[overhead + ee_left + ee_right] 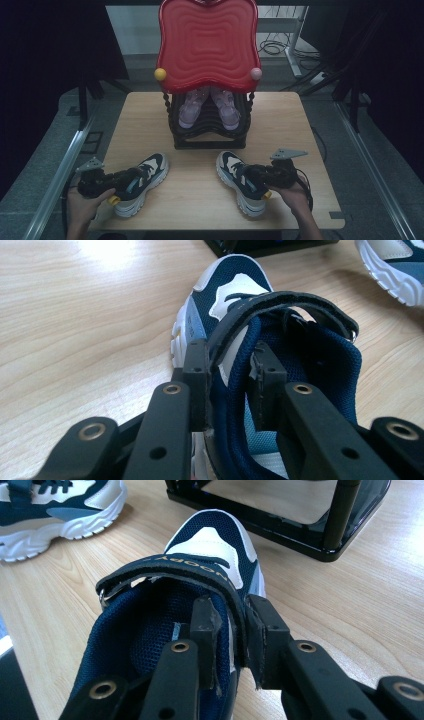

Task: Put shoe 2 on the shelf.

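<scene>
Two navy-and-white sneakers, each gripped at its collar.

The left sneaker (141, 183) lies at 7 o'clock on the wooden table (280, 120), the right sneaker (242, 181) at 5 o'clock. The left gripper (231, 382) clamps the left sneaker's side wall, one jaw inside; the right gripper (231, 630) pinches the right sneaker's side likewise. At 12 o'clock, a black shoe rack (210, 135) with a red top (207, 42) holds lilac shoes (207, 107).
</scene>
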Demonstrator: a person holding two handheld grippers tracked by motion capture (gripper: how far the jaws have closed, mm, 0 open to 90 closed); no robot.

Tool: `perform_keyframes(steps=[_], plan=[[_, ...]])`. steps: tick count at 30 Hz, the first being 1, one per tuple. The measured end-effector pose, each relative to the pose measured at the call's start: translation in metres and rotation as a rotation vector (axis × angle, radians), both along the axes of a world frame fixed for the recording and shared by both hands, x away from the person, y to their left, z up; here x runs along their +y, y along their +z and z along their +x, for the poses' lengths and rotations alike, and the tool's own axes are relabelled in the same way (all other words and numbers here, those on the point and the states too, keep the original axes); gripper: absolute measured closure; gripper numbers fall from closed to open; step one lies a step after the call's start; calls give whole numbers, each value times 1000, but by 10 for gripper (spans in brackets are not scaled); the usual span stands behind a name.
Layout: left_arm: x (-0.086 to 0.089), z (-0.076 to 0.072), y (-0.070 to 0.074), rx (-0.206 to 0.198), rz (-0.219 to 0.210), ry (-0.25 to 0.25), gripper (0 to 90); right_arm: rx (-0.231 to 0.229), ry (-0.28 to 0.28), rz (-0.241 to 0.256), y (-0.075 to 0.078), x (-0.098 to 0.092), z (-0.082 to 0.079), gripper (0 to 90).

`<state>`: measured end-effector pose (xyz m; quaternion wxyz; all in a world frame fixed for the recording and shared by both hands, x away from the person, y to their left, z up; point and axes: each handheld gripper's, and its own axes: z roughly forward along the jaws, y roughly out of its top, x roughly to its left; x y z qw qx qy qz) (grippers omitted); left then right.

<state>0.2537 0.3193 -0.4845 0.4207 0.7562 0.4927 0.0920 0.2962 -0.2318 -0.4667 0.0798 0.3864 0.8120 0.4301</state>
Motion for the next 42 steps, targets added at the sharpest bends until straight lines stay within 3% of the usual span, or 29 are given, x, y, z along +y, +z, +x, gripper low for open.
perform_keyframes(steps=[18,27,32,37,42], plan=[[3,-7,11,-87,-75,52,738,-112,-72,74,7,-14,-20,754],[2,-9,13,-118,-92,75,738,-123,-114,93,4,-24,-23,754],[6,-11,14,-138,-123,108,738,-130,-147,122,4,-34,-26,754],[11,-13,16,-149,-190,118,737,-146,-191,167,4,-47,-29,754],[12,-16,20,-179,-205,132,737,-160,-242,210,4,-60,-32,753]])
